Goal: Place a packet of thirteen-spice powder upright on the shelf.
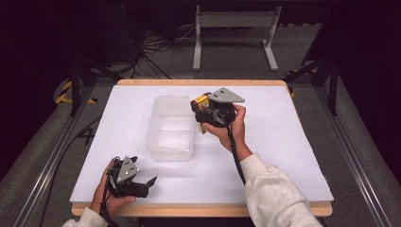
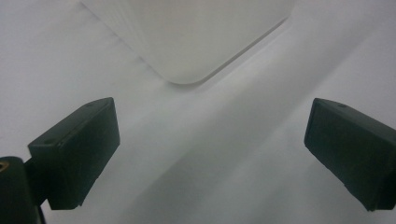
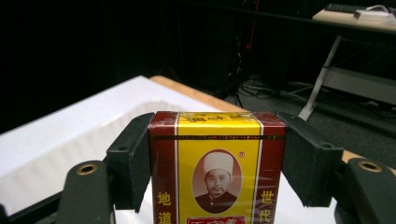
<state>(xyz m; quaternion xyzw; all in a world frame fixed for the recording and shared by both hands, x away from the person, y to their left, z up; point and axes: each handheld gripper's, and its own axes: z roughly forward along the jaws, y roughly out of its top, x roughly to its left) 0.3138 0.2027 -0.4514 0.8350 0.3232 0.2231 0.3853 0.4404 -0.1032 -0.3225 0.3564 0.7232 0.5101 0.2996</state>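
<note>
White table (image 1: 283, 156) below; red-and-yellow box (image 3: 217, 163) bears a portrait.

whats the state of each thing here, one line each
right tool: shut on the red and yellow box, held up above the table by the bin's right rim
red and yellow box: upright, clamped between the jaws, off the table
clear plastic bin: standing on the table, open topped, looks empty
left tool: open, nothing between its jaws, low at the table's near left
table: covered with a white sheet
</note>
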